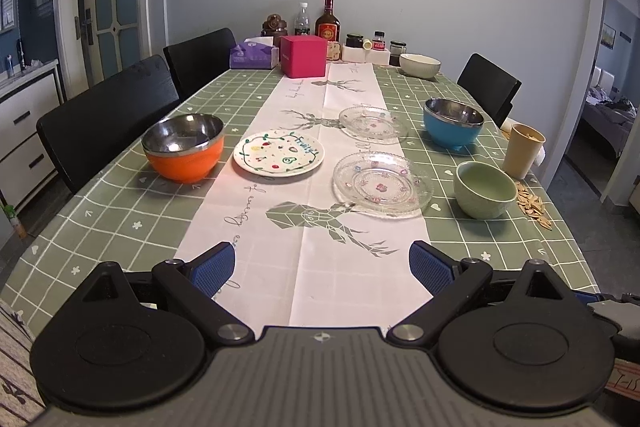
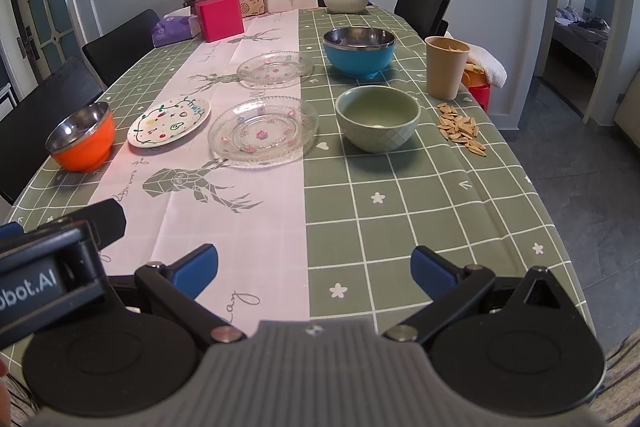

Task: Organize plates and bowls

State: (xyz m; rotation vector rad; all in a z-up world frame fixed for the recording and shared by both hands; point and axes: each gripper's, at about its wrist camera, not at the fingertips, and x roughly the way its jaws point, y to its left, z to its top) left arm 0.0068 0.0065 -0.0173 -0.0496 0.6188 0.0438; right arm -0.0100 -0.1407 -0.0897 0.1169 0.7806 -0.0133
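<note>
An orange steel-lined bowl [image 1: 183, 147] [image 2: 82, 137] stands at the left, beside a white painted plate [image 1: 278, 154] [image 2: 169, 121]. Two clear glass plates lie on the white runner, one near [image 1: 383, 184] [image 2: 263, 131] and one farther [image 1: 373, 123] [image 2: 275, 69]. A pale green bowl [image 1: 485, 189] [image 2: 377, 117] and a blue steel-lined bowl [image 1: 453, 121] [image 2: 359, 51] stand on the right; a white bowl [image 1: 420, 65] [image 2: 346, 1] sits at the far end. My left gripper [image 1: 321, 265] and right gripper [image 2: 314, 267] are both open and empty above the table's near edge.
A beige cup [image 1: 523, 150] [image 2: 445, 67] and scattered seeds [image 2: 460, 129] lie by the right edge. Bottles, jars, a pink box [image 1: 303, 55] and a tissue pack crowd the far end. Black chairs [image 1: 106, 119] line the left side, one stands far right.
</note>
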